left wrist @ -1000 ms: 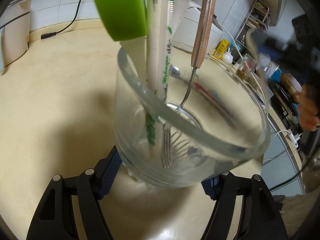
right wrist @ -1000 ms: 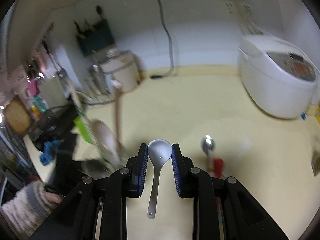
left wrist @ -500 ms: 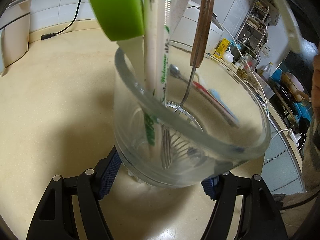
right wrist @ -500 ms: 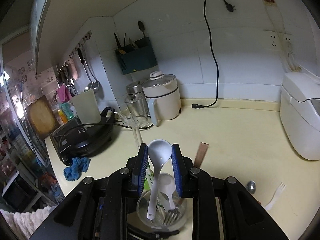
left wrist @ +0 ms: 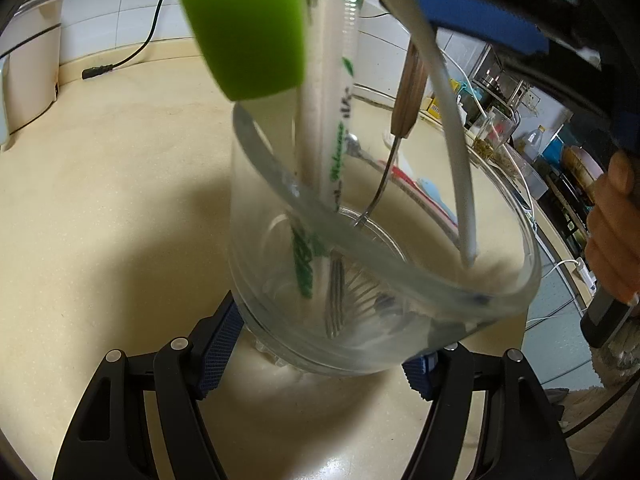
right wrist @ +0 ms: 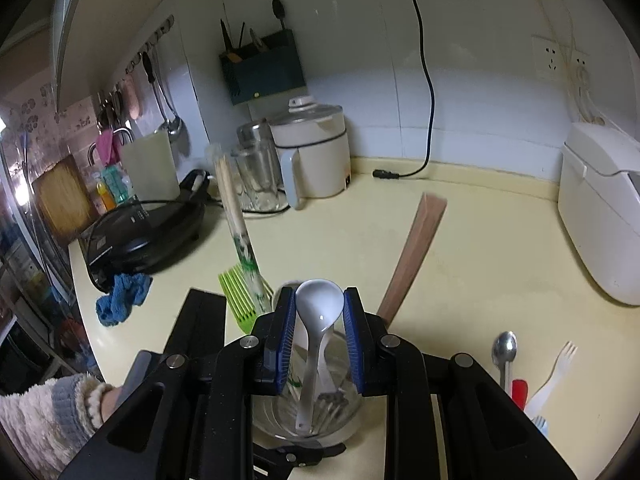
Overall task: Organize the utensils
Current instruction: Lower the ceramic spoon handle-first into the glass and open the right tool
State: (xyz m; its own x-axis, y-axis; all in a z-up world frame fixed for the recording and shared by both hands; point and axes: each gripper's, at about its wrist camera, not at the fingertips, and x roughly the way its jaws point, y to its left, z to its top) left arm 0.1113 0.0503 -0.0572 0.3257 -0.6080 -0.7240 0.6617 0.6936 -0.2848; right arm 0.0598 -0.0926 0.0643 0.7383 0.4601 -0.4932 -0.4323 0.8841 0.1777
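Your right gripper (right wrist: 319, 338) clamps the white soup spoon (right wrist: 319, 308), handle apparently inside the glass jar (left wrist: 380, 280); left gripper (left wrist: 320, 354) grips the jar. Release it at the jar's 3 o'clock.

White spoon (right wrist: 319, 307), green spatula (left wrist: 244, 24)

My grippers (right wrist: 320, 340) are black with blue ribbed pads (right wrist: 285, 340) and silver screws (right wrist: 174, 360); fuzzy white-grey sleeve (right wrist: 44, 416) at 8 o'clock.
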